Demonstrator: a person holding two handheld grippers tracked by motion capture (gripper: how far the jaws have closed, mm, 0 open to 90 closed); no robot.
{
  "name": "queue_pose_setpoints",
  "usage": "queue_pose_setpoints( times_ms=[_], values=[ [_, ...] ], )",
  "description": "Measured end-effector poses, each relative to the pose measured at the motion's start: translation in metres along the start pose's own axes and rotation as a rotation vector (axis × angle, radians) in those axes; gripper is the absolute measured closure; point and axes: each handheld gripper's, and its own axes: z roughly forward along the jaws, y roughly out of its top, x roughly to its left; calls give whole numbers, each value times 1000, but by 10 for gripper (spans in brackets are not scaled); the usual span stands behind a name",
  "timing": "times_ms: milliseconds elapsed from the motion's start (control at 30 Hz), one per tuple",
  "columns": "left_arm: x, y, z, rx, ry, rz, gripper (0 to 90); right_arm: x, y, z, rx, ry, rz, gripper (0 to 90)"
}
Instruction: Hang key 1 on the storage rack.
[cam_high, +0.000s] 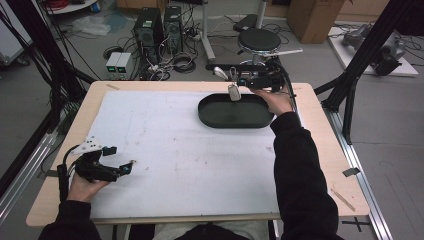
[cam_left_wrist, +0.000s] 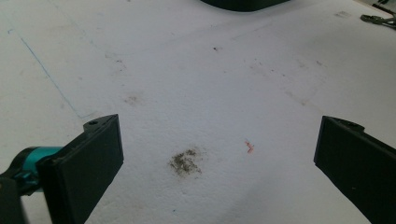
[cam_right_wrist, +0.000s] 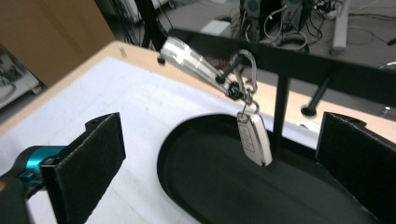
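Note:
A white key fob (cam_right_wrist: 253, 139) hangs by a silver carabiner (cam_right_wrist: 245, 70) from a peg of a black rack (cam_right_wrist: 299, 58), just above the far end of a black oval tray (cam_right_wrist: 187, 154). A silver strap (cam_right_wrist: 191, 58) sticks out from the same ring. My right gripper (cam_right_wrist: 219, 158) is open, with the fob ahead of it between the two jaws and touching neither. In the high view the right gripper (cam_high: 243, 79) is at the tray's (cam_high: 210, 117) far rim beside the fob (cam_high: 233, 92). My left gripper (cam_high: 120, 159) stands open over the white mat (cam_high: 175, 150), holding nothing.
The left gripper (cam_left_wrist: 219, 154) looks at bare mat with a dark smudge (cam_left_wrist: 186, 161) and a small red mark (cam_left_wrist: 250, 147). A small metal object (cam_left_wrist: 379, 19) lies far off at its top right. Beyond the table's far edge are a stool (cam_high: 259, 40), computers and cables.

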Motion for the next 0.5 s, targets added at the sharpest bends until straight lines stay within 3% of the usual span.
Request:
queue_pose_setpoints(
  times_ms=[233,500],
  values=[
    [0,0,0,-2,1,-2,18,3,-15,-14,2,-25,-36,7],
    [-1,0,1,2,0,0,18,2,-37,-27,22,-48,-44,7]
  ],
)
